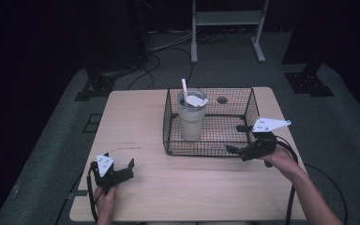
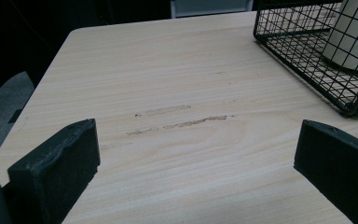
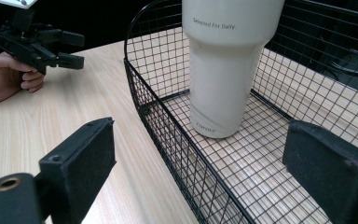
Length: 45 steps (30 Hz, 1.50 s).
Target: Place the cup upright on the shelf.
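A pale cup [image 1: 191, 119] with a straw [image 1: 184, 87] stands upright inside the wire basket [image 1: 248, 105] on the counter [image 1: 136, 117]. The right tool [image 1: 240, 139] hangs wide open and empty, straddling the basket's near right corner. The left tool [image 1: 120, 163], also open and empty, rests low over bare wood, well apart from the basket.

The left gripper [image 1: 120, 165] sits low at the near left, jaws spread wide, held in the left hand [image 1: 104, 199]. The right gripper [image 1: 238, 138] reaches forward from the right forearm [image 1: 309, 197], jaws wide apart, apparently level.
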Motion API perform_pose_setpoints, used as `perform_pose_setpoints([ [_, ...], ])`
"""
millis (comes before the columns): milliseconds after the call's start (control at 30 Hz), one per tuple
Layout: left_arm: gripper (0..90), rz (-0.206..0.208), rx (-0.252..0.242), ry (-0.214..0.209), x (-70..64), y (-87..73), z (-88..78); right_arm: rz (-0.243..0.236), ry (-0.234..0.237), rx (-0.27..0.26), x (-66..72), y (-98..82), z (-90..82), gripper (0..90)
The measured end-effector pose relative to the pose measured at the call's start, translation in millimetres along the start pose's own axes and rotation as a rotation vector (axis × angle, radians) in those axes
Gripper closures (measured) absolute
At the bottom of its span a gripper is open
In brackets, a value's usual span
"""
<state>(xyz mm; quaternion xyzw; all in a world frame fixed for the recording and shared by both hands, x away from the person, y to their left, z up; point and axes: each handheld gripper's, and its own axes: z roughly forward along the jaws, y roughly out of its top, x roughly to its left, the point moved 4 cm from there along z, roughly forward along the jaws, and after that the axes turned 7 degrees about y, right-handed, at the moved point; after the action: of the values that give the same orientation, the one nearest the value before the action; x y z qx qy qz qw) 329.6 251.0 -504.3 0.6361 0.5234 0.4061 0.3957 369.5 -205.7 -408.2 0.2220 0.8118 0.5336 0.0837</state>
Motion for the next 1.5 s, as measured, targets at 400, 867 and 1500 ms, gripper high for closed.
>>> perform_pose_setpoints([
  [400, 0.0, -0.002, 0.004, 0.002, 0.2, 0.0, -0.1, 0.003, 0.036, 0.015, 14.7, -22.5, -4.1, 8.7],
  [867, 0.0, -0.001, 0.004, 0.006, 0.1, 0.0, -0.3, 0.017, 0.036, 0.013, 26.9, -43.7, -11.7, 8.7],
  [1500, 0.0, -0.004, 0.01, 0.01, 0.5, -0.2, 0.5, 0.026, 0.009, 0.041, 35.5, -75.0, -18.8, 8.7],
])
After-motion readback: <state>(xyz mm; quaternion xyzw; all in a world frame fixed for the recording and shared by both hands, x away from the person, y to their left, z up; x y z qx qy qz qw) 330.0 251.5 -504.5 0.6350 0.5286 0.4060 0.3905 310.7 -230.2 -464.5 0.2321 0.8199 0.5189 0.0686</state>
